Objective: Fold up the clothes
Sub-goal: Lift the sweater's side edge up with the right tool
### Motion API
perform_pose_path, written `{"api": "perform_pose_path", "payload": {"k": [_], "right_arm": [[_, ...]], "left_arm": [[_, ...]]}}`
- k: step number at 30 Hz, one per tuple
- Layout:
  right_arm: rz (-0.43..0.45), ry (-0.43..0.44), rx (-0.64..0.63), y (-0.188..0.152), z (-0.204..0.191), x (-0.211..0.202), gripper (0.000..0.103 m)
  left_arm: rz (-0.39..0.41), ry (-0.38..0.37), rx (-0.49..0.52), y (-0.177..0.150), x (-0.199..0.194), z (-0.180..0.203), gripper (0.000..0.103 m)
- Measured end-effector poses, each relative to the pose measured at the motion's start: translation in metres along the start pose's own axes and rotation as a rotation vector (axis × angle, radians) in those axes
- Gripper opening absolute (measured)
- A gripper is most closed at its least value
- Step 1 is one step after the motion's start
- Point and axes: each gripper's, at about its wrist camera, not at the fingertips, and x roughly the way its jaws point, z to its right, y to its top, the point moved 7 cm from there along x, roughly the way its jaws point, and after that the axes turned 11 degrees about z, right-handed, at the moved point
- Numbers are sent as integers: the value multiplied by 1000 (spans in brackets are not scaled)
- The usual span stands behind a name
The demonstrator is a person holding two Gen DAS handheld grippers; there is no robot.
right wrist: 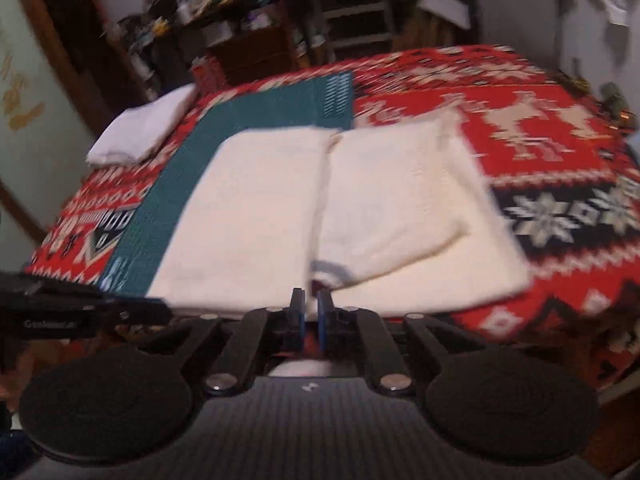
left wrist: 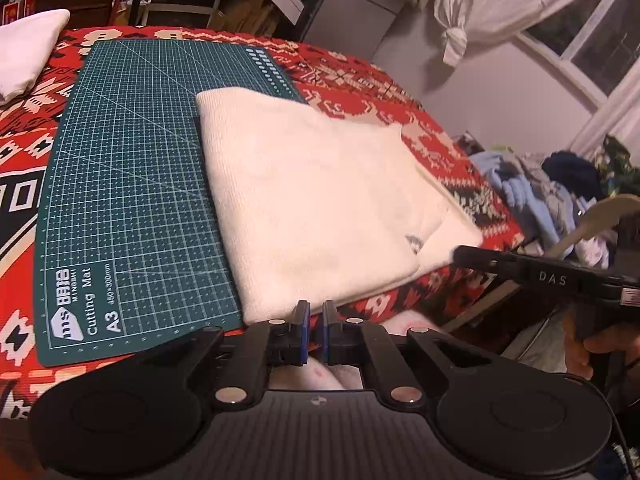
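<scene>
Though the right wrist view was motion-blurred, the cream garment (right wrist: 320, 216) read clearly enough: folded, lying half on the green cutting mat (right wrist: 176, 184) and half on the red patterned cloth (right wrist: 560, 152) covering the table. Its near edge sat just ahead of both grippers. A grey mark near the collar area showed in both views, too small to identify.

Left gripper (left wrist: 316, 316): fingers nearly closed, only a narrow gap betw. the blue pads, nothing between them; tips just at the garment's near edge, contact unclear. Right gripper (right wrist: 312, 308): same, fingers almost together w/ a slim gap, empty as far as could be seen, blur made it hard to be sure.

Left view only: mat print legible, "Cutting Mat", "A3", "450×300mm", "MINGSHI"-like logo text. Right gripper's side seen there w/ "DAS" on it, plus part of a hand (left wrist: 588, 352) at the frame's right edge, cut off. Pile of blue clothes (left wrist: 532, 192) beyond the table edge.

Right view only: left gripper's body at left edge, label starting "Ge...", rest unreadable.

White folded item (left wrist: 24, 52) at the far left corner, cropped in left view, whole in right view (right wrist: 144, 128).
</scene>
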Motion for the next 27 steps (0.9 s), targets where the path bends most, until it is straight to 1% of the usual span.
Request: {"api": "perform_pose_path", "payload": {"k": [3, 4, 5, 6, 7, 8, 11, 14, 16, 18, 19, 20, 23, 25, 27], "right_arm": [[48, -120, 94, 6, 46, -13, 9], [61, -163, 126, 7, 62, -16, 14], [75, -201, 157, 8, 77, -20, 16], [86, -225, 180, 8, 90, -22, 17], [88, -235, 199, 7, 100, -22, 23], [85, -235, 219, 6, 107, -21, 28], [85, -198, 300, 3, 117, -14, 28], [92, -160, 394, 2, 119, -5, 29], [98, -144, 432, 3, 117, 0, 30], [96, -143, 444, 6, 115, 6, 11], [95, -143, 450, 7, 113, 8, 8], [104, -140, 440, 12, 109, 9, 8], [168, -116, 339, 36, 82, 1, 7], [214, -70, 223, 59, 49, -7, 7], [253, 1, 106, 79, 8, -14, 7]], "left_arm": [[26, 2, -19, 7, -1, -1, 5], [33, 7, -21, 9, -1, -1, 5], [37, 15, -24, 11, 0, -3, 6], [40, 24, -26, 13, 0, -4, 8], [44, 31, -31, 15, 0, -6, 9], [46, 35, -40, 16, -1, -7, 10], [53, 54, -61, 18, -3, -13, 14], [59, 67, -82, 17, -7, -19, 15], [62, 75, -96, 16, -9, -23, 15], [66, 83, -110, 15, -12, -27, 15], [68, 87, -117, 15, -13, -29, 15], [69, 91, -124, 14, -15, -31, 15], [78, 100, -143, 12, -22, -37, 15], [87, 101, -161, 9, -29, -43, 15], [96, 102, -179, 7, -36, -48, 15]]}}
